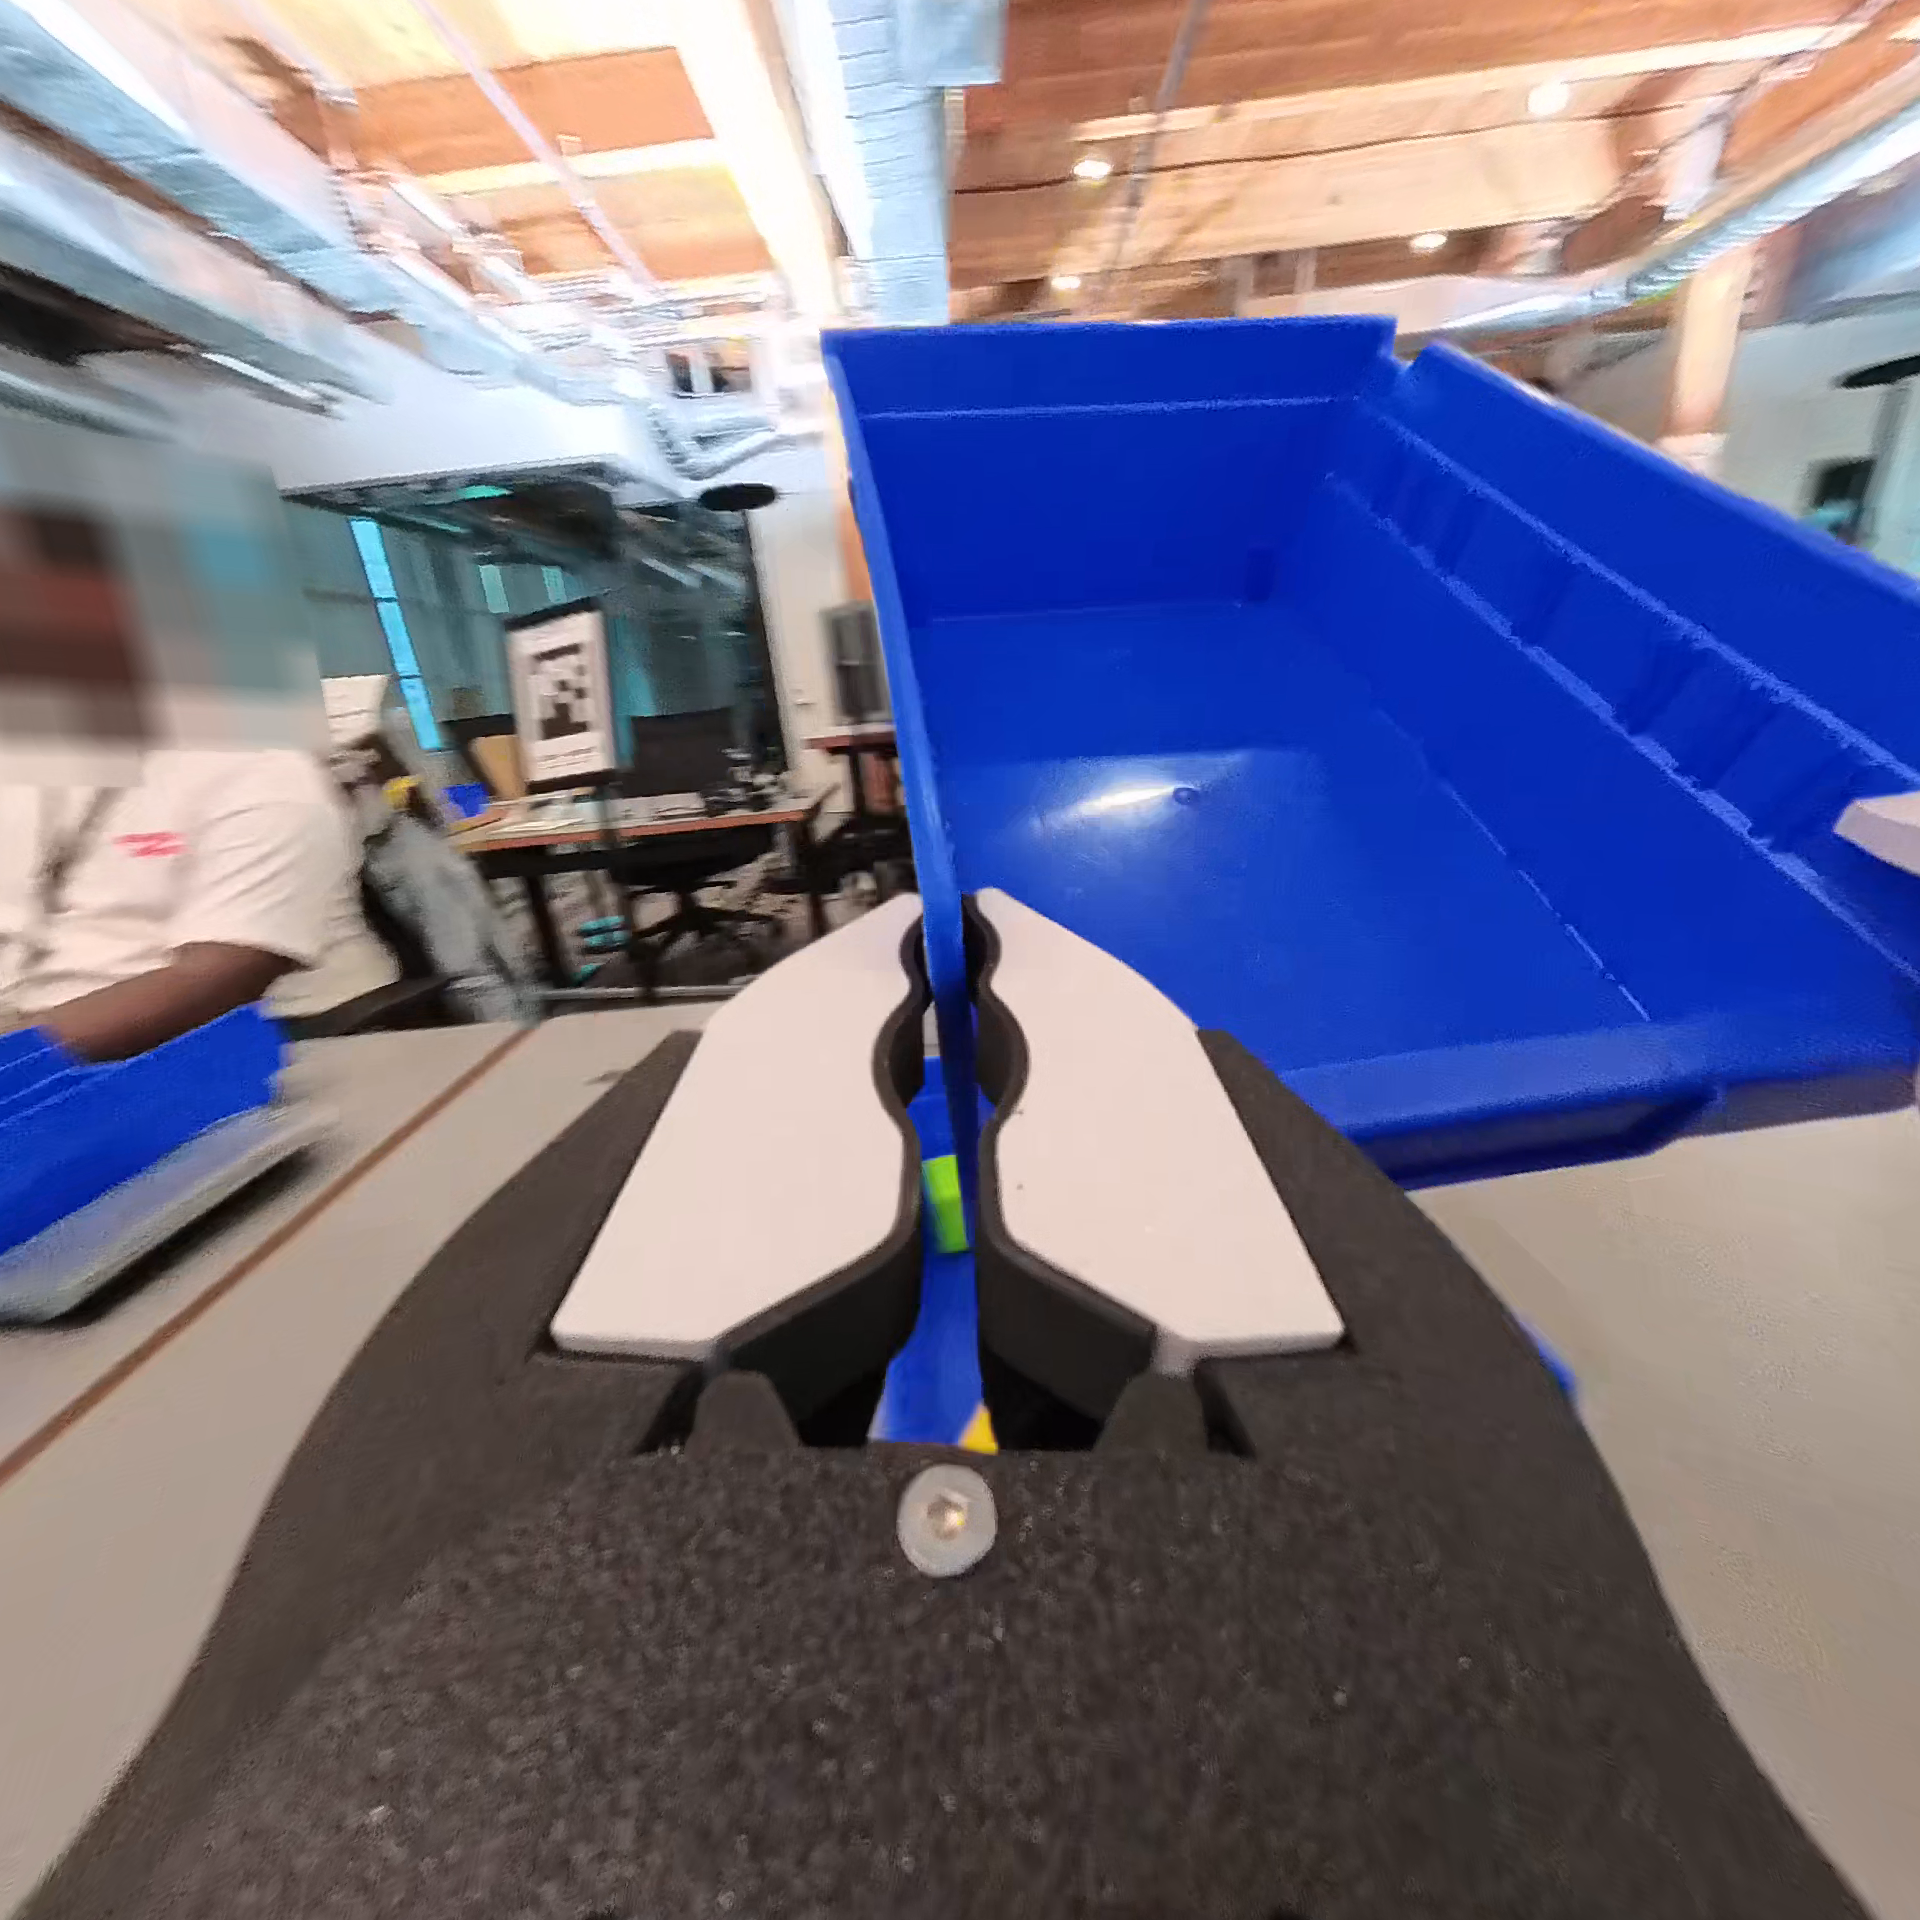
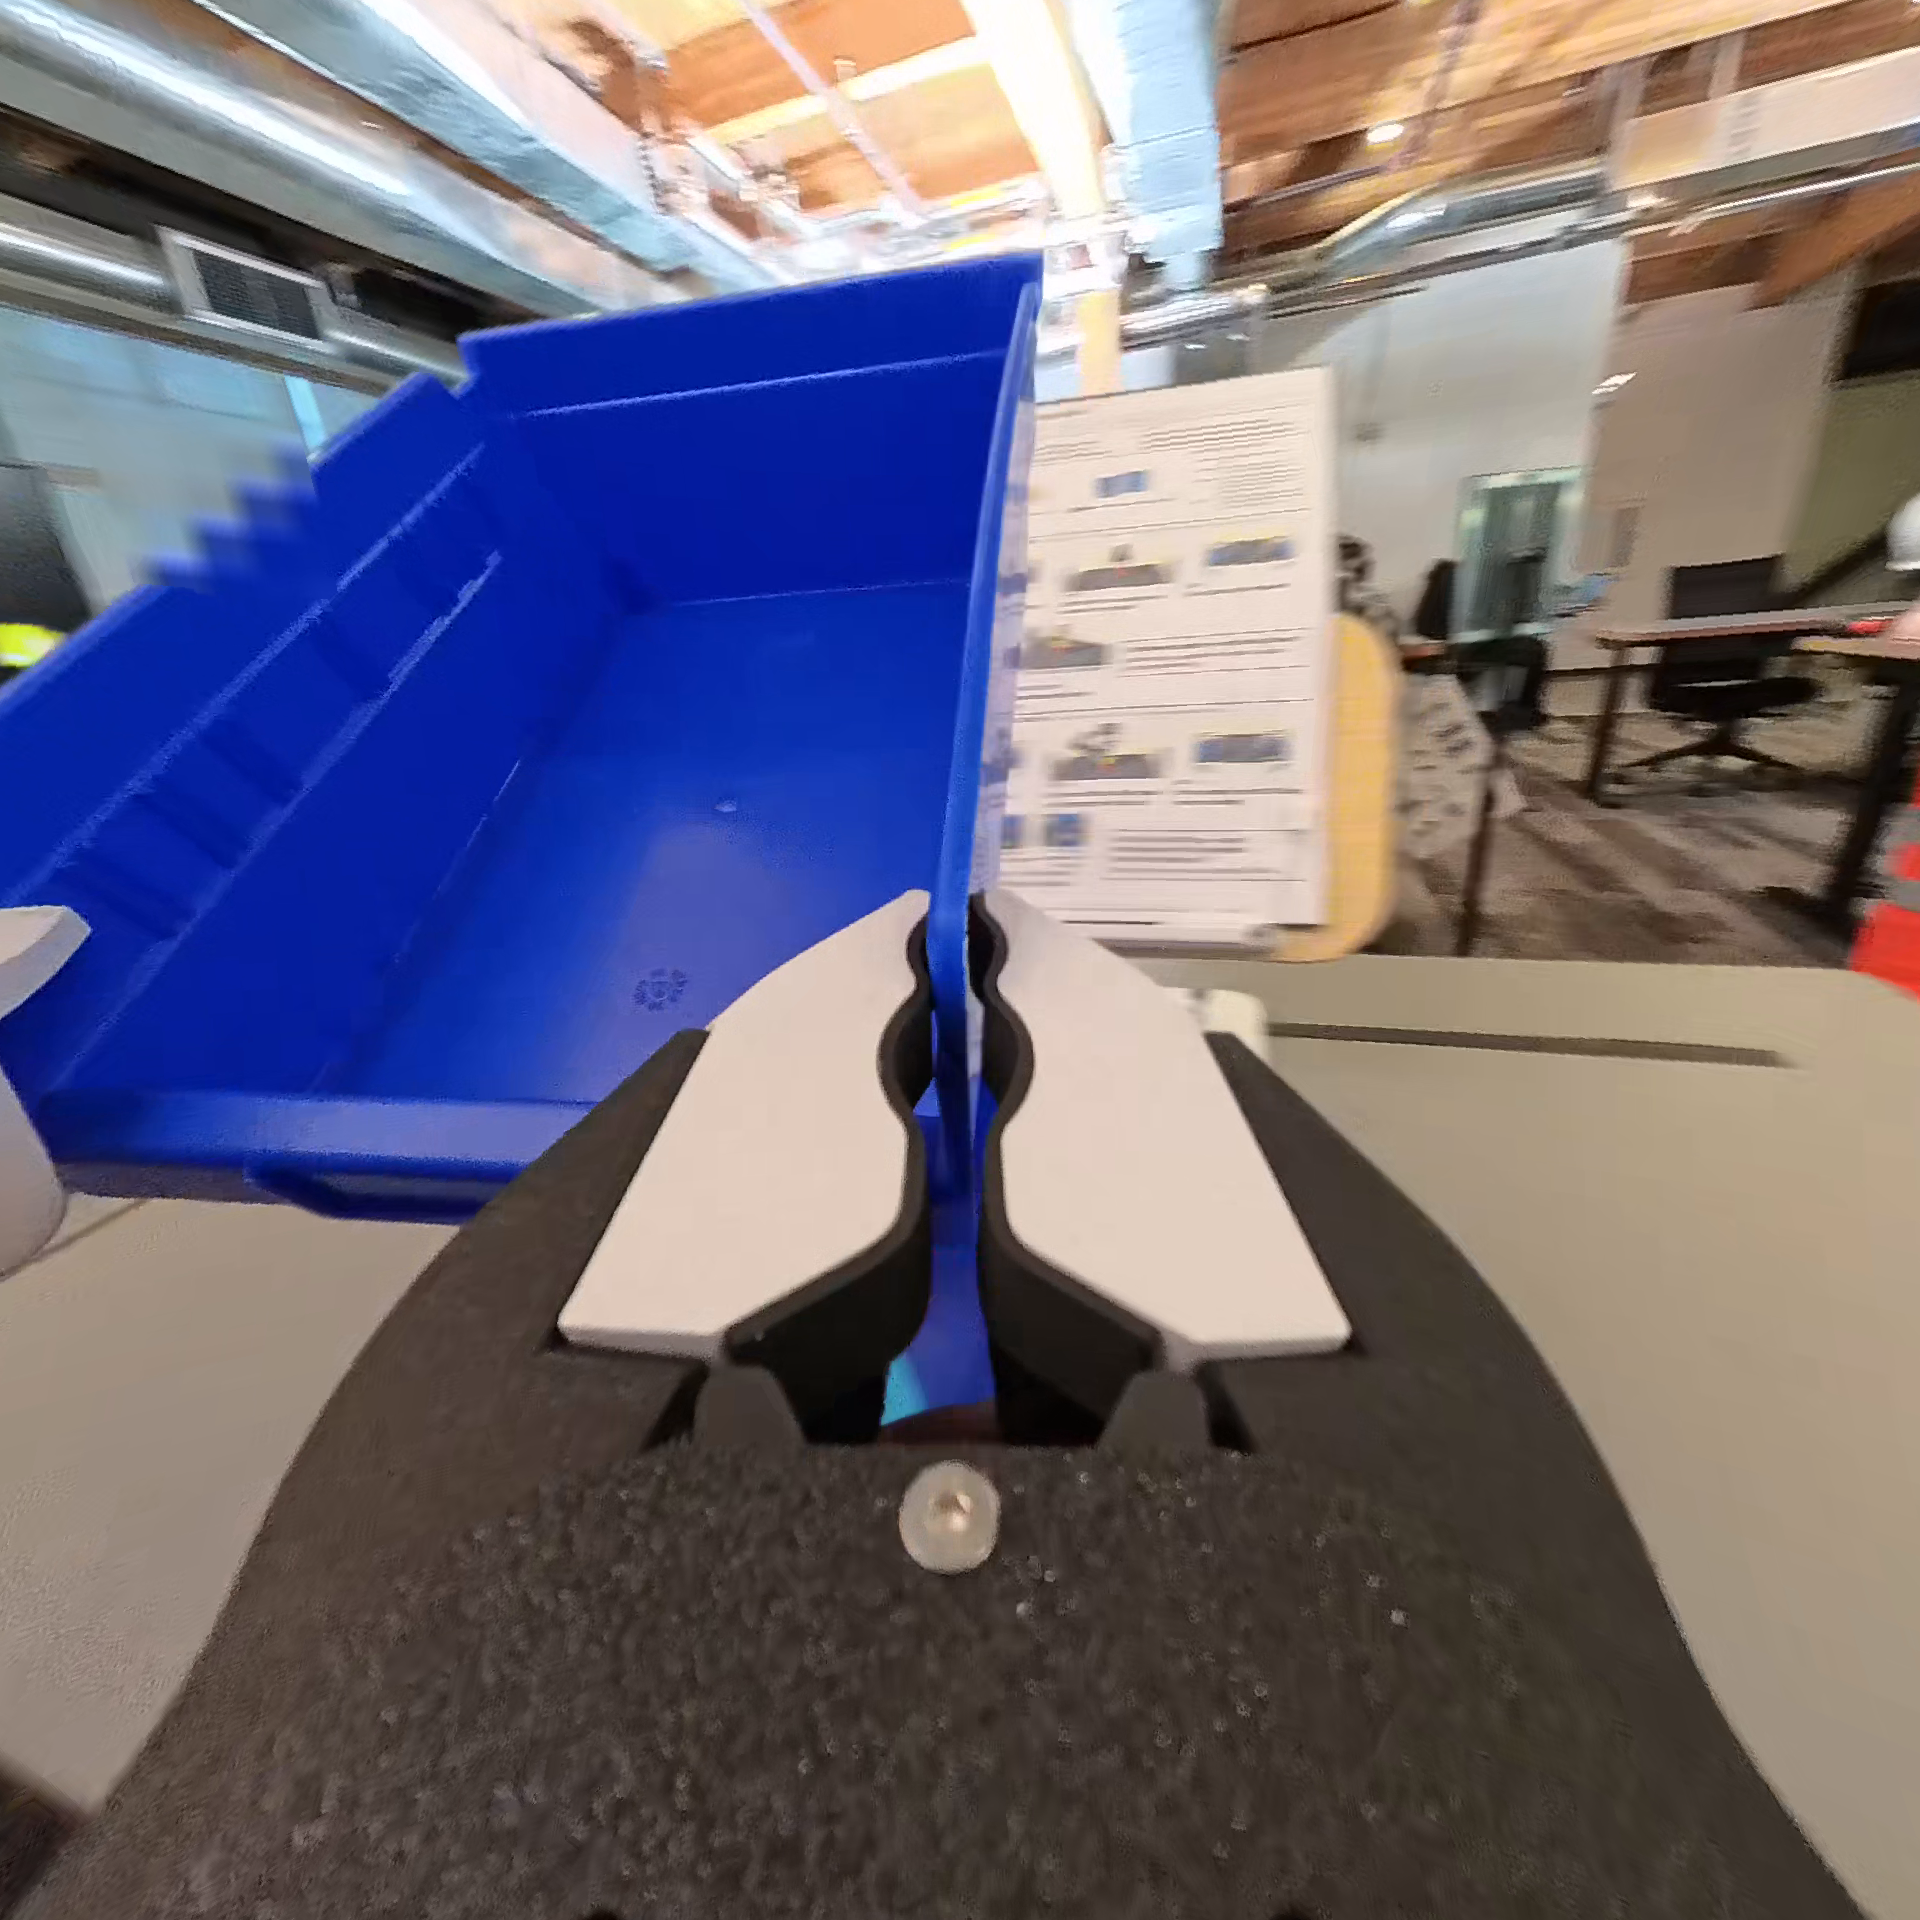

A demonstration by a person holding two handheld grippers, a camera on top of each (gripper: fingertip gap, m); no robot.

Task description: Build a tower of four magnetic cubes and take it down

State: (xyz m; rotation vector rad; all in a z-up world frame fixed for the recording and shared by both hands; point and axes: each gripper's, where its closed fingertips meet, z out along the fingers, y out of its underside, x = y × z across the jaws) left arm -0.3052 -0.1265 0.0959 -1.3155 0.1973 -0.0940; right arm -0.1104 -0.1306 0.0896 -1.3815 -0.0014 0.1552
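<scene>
Both claws clamp tilted blue bin (image 1: 1299, 831) walls

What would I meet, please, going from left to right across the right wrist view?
Tip of the left gripper → blue bin → right gripper, shut on the bin's side wall → white poster board → desk with an office chair.
</scene>
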